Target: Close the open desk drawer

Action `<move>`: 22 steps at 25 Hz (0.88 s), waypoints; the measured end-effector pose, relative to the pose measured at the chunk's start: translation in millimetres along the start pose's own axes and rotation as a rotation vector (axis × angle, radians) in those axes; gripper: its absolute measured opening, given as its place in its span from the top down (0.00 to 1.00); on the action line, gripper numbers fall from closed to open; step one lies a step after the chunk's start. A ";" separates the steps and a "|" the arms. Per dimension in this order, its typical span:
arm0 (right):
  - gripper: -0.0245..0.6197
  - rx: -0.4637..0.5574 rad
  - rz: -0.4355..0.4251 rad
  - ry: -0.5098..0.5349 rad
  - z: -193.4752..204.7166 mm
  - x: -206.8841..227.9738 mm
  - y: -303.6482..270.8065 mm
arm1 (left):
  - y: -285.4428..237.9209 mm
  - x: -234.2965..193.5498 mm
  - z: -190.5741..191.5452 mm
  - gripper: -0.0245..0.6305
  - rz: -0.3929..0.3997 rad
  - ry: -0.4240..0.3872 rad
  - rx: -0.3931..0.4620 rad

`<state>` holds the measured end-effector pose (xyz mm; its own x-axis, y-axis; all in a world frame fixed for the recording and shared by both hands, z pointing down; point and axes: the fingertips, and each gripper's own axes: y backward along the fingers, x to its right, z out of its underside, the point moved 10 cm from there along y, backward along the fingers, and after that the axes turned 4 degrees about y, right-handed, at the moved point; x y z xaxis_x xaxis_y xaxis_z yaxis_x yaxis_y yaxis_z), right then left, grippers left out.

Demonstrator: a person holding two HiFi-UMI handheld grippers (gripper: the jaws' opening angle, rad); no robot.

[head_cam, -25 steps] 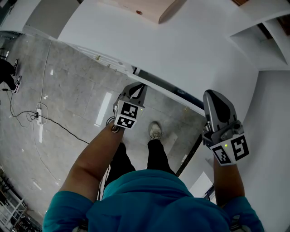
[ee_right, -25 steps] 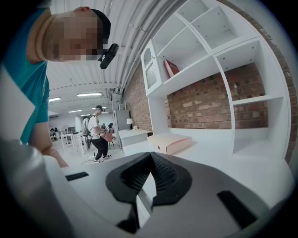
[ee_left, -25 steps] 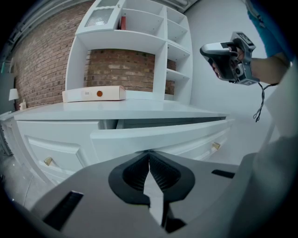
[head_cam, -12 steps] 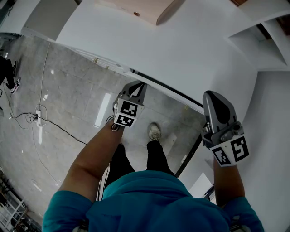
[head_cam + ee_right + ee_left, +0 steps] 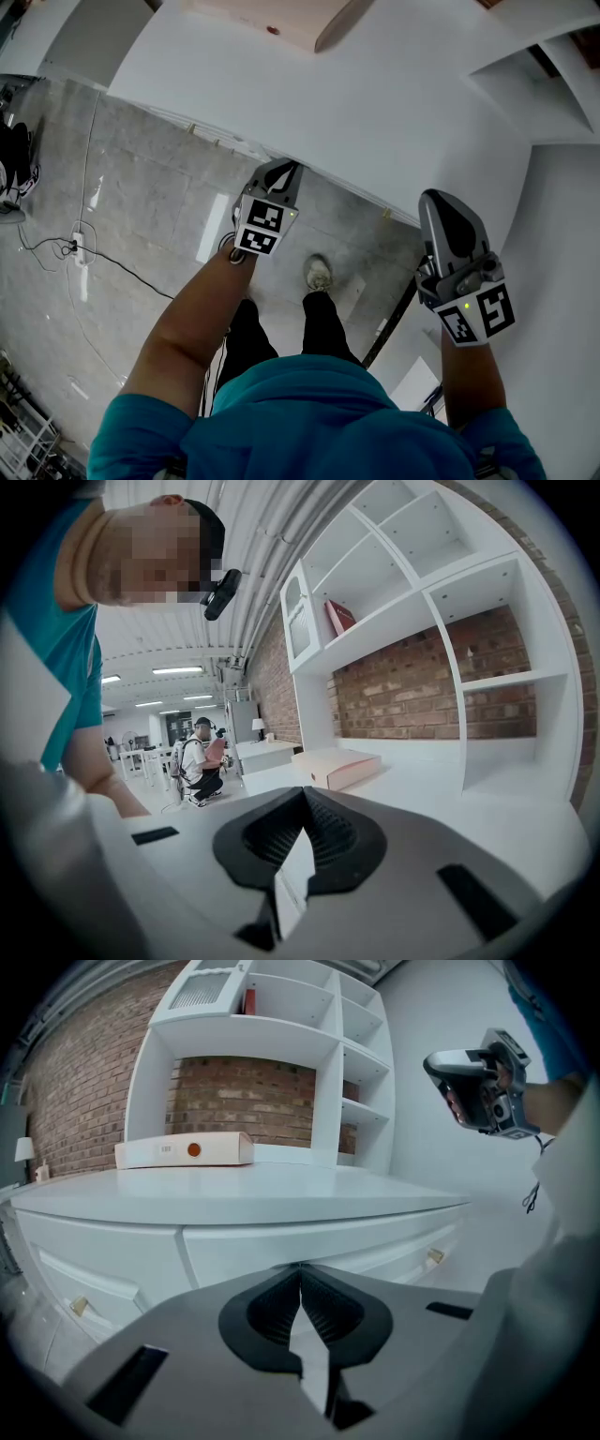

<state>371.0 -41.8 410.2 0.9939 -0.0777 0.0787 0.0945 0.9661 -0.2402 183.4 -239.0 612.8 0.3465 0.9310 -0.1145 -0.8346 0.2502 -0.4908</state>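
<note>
The white desk [image 5: 375, 103] fills the top of the head view. Its drawer front [image 5: 349, 194] sits flush under the desk edge, with only a thin seam showing. My left gripper [image 5: 287, 170] is shut and empty, its tips pressed against that front just below the edge. In the left gripper view the shut left gripper [image 5: 300, 1266] touches the drawer front [image 5: 319, 1241], which has a small brass knob [image 5: 433, 1257] to the right. My right gripper [image 5: 439, 201] hangs shut and empty over the desk's right end. It touches nothing.
A pale pink flat box [image 5: 281, 19] lies at the back of the desk top. White shelving [image 5: 281, 1044] stands on the desk against a brick wall. On the floor lie a power strip with its cable [image 5: 80, 246]. Another person [image 5: 202, 761] crouches far behind.
The dark gap along the desk's front edge has narrowed to a thin seam. My left gripper has moved forward with the drawer front. The right gripper has stayed in place.
</note>
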 end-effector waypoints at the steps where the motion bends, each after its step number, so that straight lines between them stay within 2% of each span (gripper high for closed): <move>1: 0.93 -0.001 0.001 -0.002 0.9 1.0 0.1 | -1.6 -0.6 -0.9 0.94 0.001 0.001 0.000; 15: 0.93 0.000 -0.006 -0.003 0.6 -1.3 -2.6 | -4.4 -2.2 -1.2 0.94 0.008 0.014 -0.001; 22: 0.93 0.004 -0.015 0.006 0.7 -13.5 0.1 | -2.2 -0.3 3.1 0.93 -0.002 0.062 0.001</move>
<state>357.5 -40.5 409.8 0.9926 -0.0939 0.0770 0.1096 0.9658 -0.2348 183.8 -239.0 616.6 0.3737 0.9125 -0.1666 -0.8344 0.2522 -0.4900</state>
